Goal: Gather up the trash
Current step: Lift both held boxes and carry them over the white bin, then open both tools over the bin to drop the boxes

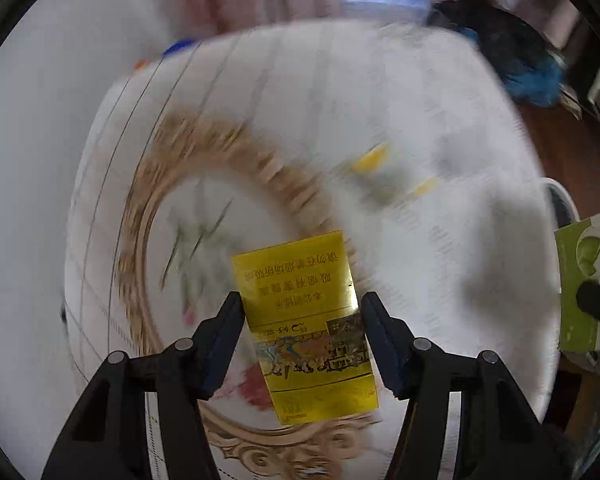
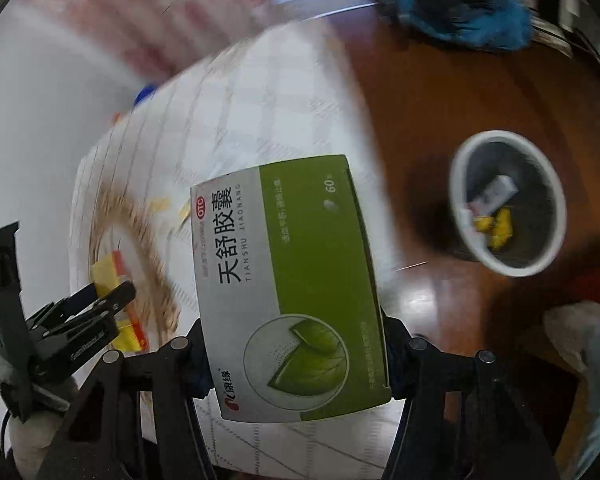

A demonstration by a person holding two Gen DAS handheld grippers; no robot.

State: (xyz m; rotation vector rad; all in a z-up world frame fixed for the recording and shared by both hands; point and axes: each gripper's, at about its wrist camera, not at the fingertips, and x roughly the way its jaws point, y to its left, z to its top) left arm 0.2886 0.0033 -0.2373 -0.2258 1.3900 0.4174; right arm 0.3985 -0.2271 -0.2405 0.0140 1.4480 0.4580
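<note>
Honestly, both tongs are loaded: left gripper (image 1: 302, 334) pinching the yellow pack (image 1: 304, 324), right gripper (image 2: 296, 350) clamping the green box (image 2: 288, 284) (big, awkward); swung carelessly, it could miss the bin (image 2: 460, 216).

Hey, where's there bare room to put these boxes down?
Bare wood floor lies between the white cloth's edge and the bin. The bin already holds scraps; yellow scraps litter the cloth right of the gold ring.

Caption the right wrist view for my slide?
Right claw holds a green box; bin sits beyond.
</note>
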